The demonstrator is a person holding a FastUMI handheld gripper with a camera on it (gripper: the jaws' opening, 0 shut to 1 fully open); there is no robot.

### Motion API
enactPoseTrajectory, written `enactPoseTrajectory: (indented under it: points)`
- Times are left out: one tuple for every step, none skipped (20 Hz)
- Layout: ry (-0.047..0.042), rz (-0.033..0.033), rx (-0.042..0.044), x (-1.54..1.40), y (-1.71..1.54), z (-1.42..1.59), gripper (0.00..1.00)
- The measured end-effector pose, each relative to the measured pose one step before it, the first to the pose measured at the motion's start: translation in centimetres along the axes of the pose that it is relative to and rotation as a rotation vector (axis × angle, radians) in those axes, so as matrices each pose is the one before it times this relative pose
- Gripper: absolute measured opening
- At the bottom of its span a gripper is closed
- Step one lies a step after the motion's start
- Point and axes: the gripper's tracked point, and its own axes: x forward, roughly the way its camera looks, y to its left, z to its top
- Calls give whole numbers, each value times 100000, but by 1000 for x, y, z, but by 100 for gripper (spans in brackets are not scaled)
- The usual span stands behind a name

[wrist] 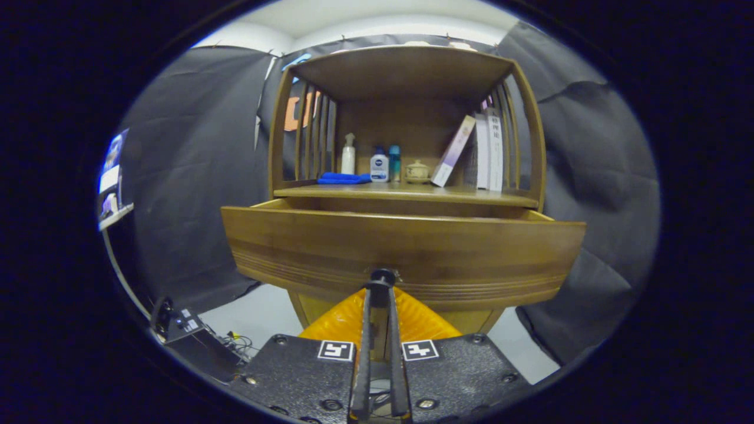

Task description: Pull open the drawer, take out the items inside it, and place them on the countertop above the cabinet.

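Observation:
The wooden drawer (406, 250) of the cabinet stands pulled out toward me, its curved front filling the space just ahead of my fingers. My gripper (383, 281) is shut on the small dark drawer knob (383, 275) at the lower middle of that front, both fingers pressed together around it. The inside of the drawer is hidden behind its front panel. Above it lies the countertop (406, 193), the shelf of the open cabinet.
On the countertop stand a folded blue cloth (343, 178), a white pump bottle (349, 154), a white-and-blue bottle (379, 165), a teal bottle (394, 163), a small lidded ceramic pot (417, 171) and several leaning books (477, 153). Slatted sides enclose it. Equipment sits on the floor at left (188, 335).

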Motion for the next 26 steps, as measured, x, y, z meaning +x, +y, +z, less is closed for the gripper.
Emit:
enactPoseTrajectory:
  points:
    - [503,651,390,-278,-11,600,17]
    - [-83,1268,-223,-274,40,780,17]
    - [573,496,-359,-170,-30,756,21]
    - [587,648,98,-72,-89,884,22]
    - [934,819,333,47,325,1011,28]
    - [1321,788,123,70,144,600,34]
    - [1265,-357,565,66,-94,545,40]
    - [524,388,565,181,77,654,46]
    - [128,-438,-260,159,-95,713,52]
    - [-417,-326,-764,75,-186,743,54]
    - [153,-772,-586,192,-98,463,55]
    - [-550,-633,-351,113,19,158,56]
    - [-278,-337,-554,170,123,-230,56]
    - [968,62,-818,118,172,-933,56]
    - [1801,130,-895,307,296,-1205,57]
    - [1137,535,-747,372,245,-909,57]
    - [-925,-961,-238,515,65,-436,57]
    - [-874,-1123,-1010,589,-154,-440,57]
    - [-1059,-1463,-1206,553,-178,-378,57]
    - [502,-1398,-587,419,-232,-649,57]
    - [790,-454,302,400,45,-659,57]
    - [631,-487,523,544,29,-511,57]
    - [695,-168,669,424,-46,-307,57]
    - [249,-1148,460,462,-271,-256,57]
    - [415,-201,1097,404,18,-165,60]
    - [450,-11,1281,288,160,-186,61]
